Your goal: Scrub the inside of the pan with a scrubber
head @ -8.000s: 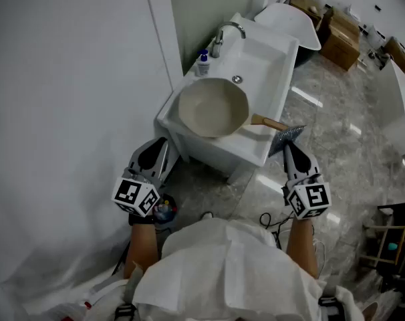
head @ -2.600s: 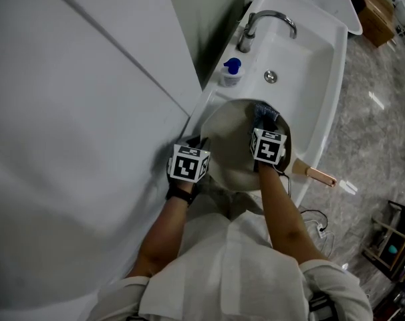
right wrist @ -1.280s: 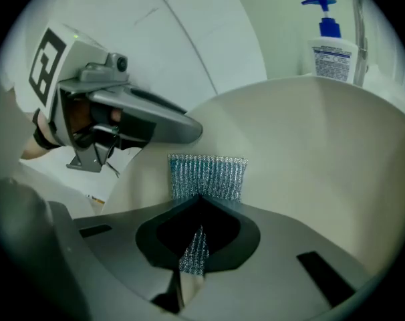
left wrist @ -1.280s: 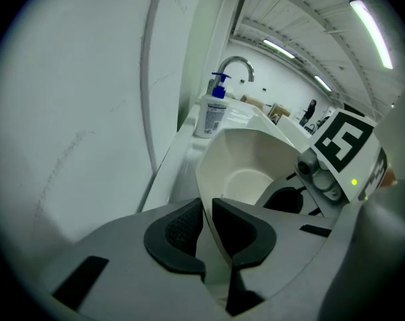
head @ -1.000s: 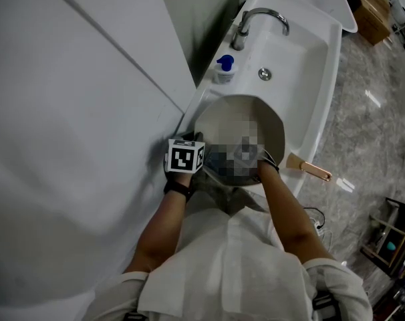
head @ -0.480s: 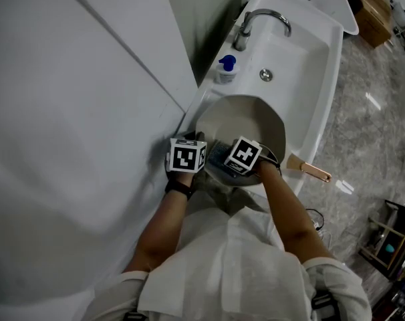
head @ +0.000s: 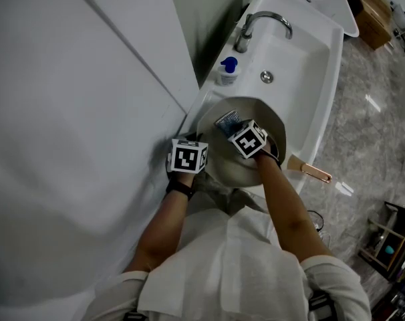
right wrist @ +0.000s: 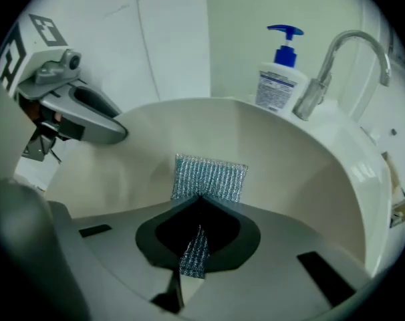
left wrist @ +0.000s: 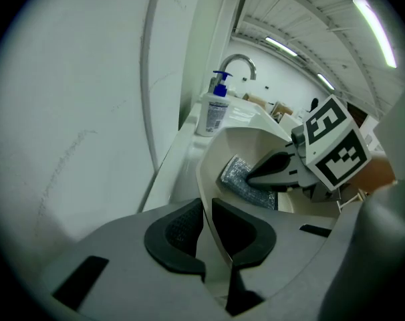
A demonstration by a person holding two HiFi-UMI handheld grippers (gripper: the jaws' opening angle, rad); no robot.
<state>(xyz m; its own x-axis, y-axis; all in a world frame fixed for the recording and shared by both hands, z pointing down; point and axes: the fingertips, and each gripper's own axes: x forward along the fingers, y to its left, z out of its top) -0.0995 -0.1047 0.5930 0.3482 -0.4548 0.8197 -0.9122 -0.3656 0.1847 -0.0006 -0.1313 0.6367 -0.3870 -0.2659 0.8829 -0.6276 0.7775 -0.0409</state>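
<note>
While at the sink, cream pan, silvery mesh scrubber inside.

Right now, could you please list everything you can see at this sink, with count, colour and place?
Sink: one, white, against the wall.
Tap: one, chrome, at the sink's far end.
Soap bottle: one, white with a blue pump, on the sink's ledge beside the tap.
Pan: one, cream with a brownish handle, at the sink's near end.
Scrubber: one, silvery mesh, against the pan's inner surface.
Boxes: brown, beyond the sink; count unclear.
Left claw: one, grey, shut on the pan's rim.
Right claw: one, grey, shut on the scrubber.
</note>
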